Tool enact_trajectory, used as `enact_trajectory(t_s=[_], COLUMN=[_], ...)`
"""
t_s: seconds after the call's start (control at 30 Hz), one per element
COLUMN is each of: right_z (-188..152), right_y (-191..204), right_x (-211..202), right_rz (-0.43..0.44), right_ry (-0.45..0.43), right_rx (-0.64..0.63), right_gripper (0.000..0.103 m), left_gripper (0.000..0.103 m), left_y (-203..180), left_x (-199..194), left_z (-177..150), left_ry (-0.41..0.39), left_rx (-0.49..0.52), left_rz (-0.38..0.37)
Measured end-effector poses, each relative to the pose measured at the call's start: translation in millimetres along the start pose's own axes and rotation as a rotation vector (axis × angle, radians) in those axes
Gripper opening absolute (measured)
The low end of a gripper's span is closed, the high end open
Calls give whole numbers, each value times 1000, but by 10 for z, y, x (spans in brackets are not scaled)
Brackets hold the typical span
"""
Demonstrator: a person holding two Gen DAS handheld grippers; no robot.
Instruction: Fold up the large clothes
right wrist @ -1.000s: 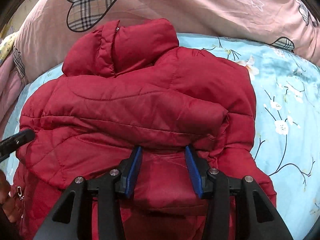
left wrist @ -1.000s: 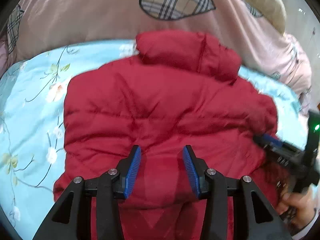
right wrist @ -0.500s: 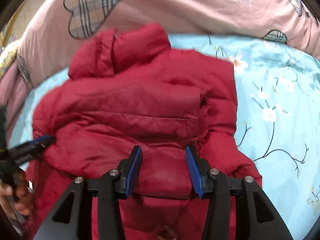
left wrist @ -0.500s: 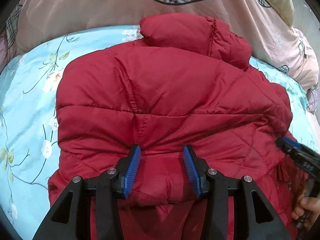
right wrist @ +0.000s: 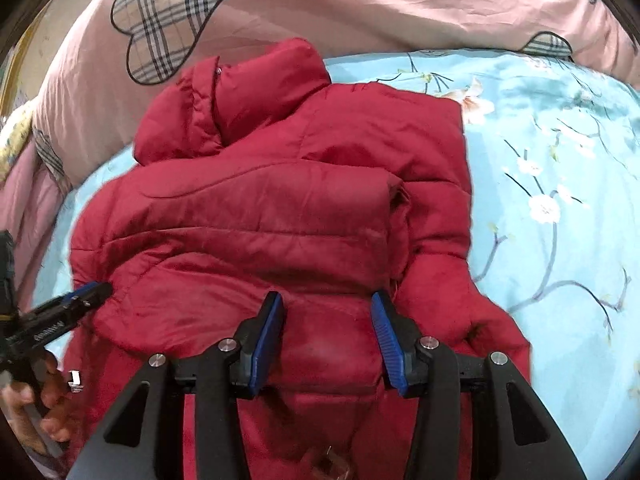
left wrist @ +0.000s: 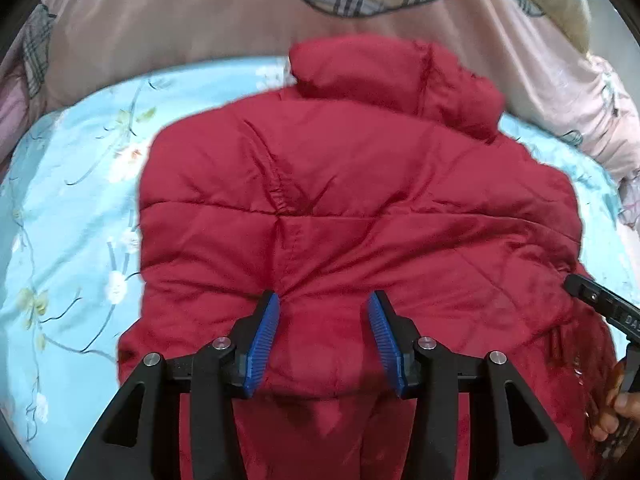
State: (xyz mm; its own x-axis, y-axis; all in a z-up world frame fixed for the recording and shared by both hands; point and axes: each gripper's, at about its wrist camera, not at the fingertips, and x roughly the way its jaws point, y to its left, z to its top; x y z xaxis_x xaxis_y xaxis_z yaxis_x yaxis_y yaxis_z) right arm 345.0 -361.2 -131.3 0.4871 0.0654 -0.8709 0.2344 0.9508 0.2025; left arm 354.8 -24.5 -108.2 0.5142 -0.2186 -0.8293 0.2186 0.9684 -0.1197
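A red puffer jacket (left wrist: pixel 360 208) lies on a light blue floral bedsheet (left wrist: pixel 72 216), collar toward the far pink quilt, with both sleeves folded across its body. My left gripper (left wrist: pixel 324 340) is open, its blue pads either side of a bulge of jacket fabric near the hem. My right gripper (right wrist: pixel 326 340) is open in the same way over the jacket (right wrist: pixel 280 216) at its near edge. Each gripper shows in the other's view: the right one (left wrist: pixel 600 304) at the jacket's right edge, the left one (right wrist: pixel 64 308) at its left edge.
A pink quilt (right wrist: pixel 360 4) with plaid heart patches is bunched along the far side of the bed. The floral sheet (right wrist: pixel 560 200) lies bare to the right of the jacket and to its left in the left wrist view.
Both grippers stay open over the lower jacket. The views have shifted slightly, and the jacket's lower part has bunched up between the pads.
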Motion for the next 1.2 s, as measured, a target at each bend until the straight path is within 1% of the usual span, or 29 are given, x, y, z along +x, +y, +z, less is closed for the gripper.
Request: enact_trajectory(t_s=[0.03, 0.1, 0.17, 0.27, 0.47, 0.5, 0.53, 0.57, 0.6, 0.63, 0.7, 0.73, 0.87, 0.97, 1.03, 1.2], right_z=[-17, -68, -155, -322, -659, -717, -775, -807, -863, -921, -1009, -1077, -1276, -1432, -1531, -1734], right_y=[-1, 14, 34, 52, -27, -48, -76, -101, -133, -171, -233, -284, -423, -487, -478, -476], right_x=[-86, -229, -402, -636, -1007, -1081, -1153, -1197, -1260, -1324, -1409, -1463, -1577, -1587, -1574, -1608], right_rz=[15, 17, 30, 31, 44, 47, 51, 50, 46, 45, 36, 14, -30, -61, -48, -29], right_ry=[0, 11, 3, 10, 49, 50, 54, 60, 66, 68, 65, 69, 82, 120, 146, 172], right_rx=[8, 7, -6, -35, -42, -43, -43, -42, -42, -40, -27, -20, -2, 11, 3, 11], right_gripper=[57, 69, 69, 69, 69, 69, 70, 72, 77, 82, 84, 84, 84, 84, 84, 84], left_gripper=[50, 53, 55, 62, 68, 70, 75, 77, 79, 80, 81, 81, 81, 81, 81, 83], left_y=[6, 30, 71, 163, 416, 469, 508, 544, 605, 657, 751, 788, 945, 1026, 1061, 1093], left_x=[-66, -229, -387, -628, -1040, -1117, -1171, -1235, -1307, -1372, -1489, -1523, -1679, -1735, -1781, -1840], left_z=[-28, -106, -199, -372, -857, -953, -1014, -1084, -1185, -1248, -1390, -1445, -1647, -1729, -1772, -1923], left_ry=[-5, -17, -28, -40, -29, -22, -18, -13, -6, -4, 7, 15, 45, 60, 66, 93], left_rx=[1, 0, -12, -39, -102, -107, -112, -118, -133, -139, -150, -154, -178, -197, -205, -187], left_rz=[3, 3, -6, -20, -28, -20, -19, -20, -17, -19, -17, -12, -8, -16, -30, -25])
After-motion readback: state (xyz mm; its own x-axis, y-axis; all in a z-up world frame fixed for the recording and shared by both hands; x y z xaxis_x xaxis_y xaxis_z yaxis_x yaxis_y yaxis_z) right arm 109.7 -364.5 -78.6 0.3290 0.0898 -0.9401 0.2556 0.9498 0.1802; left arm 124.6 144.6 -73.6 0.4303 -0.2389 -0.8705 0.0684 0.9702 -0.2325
